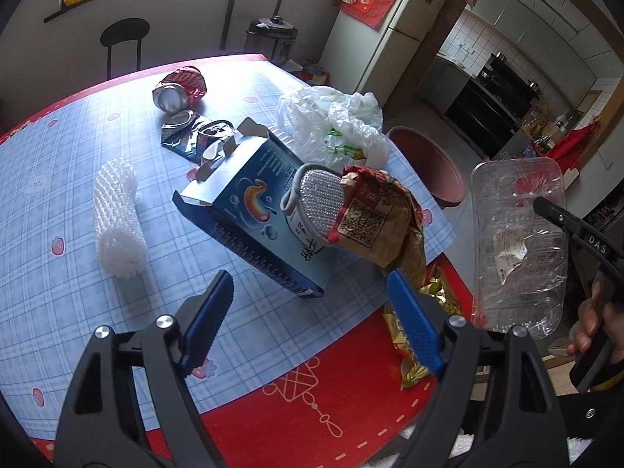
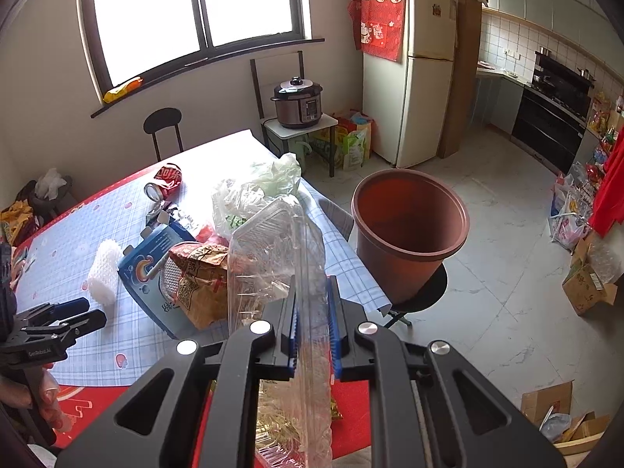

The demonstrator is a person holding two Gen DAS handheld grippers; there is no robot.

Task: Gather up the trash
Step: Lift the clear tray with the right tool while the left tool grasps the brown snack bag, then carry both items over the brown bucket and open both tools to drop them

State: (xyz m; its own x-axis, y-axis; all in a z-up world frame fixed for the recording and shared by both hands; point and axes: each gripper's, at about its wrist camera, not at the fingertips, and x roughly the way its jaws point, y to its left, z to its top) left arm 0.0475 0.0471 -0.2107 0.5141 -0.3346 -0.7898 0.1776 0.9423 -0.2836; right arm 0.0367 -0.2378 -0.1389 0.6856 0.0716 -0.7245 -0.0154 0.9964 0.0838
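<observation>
The right gripper (image 2: 312, 323) pinches a clear, crinkled plastic clamshell tray (image 2: 273, 257), its ribbed blue pads (image 2: 334, 327) pressed against the thin edge; the tray stands upright ahead of the fingers. Beyond and to the right of those fingers sits a round terracotta-coloured plastic bucket (image 2: 409, 234) on a black stool.

The left gripper (image 1: 312, 319) hovers over the table (image 1: 58, 156) with its blue pads spread wide and nothing between them. Just ahead of it lies a glossy blue cardboard box (image 1: 249, 210), flaps open, with a silvery mesh scrubber (image 1: 316, 199) and a creased brown-and-red paper wrapper (image 1: 378, 222) on it. Ahead-left lies a white foam net sleeve (image 1: 117, 218); farther on are crushed metal cans (image 1: 181, 89) and a crumpled thin plastic bag (image 1: 331, 121).
</observation>
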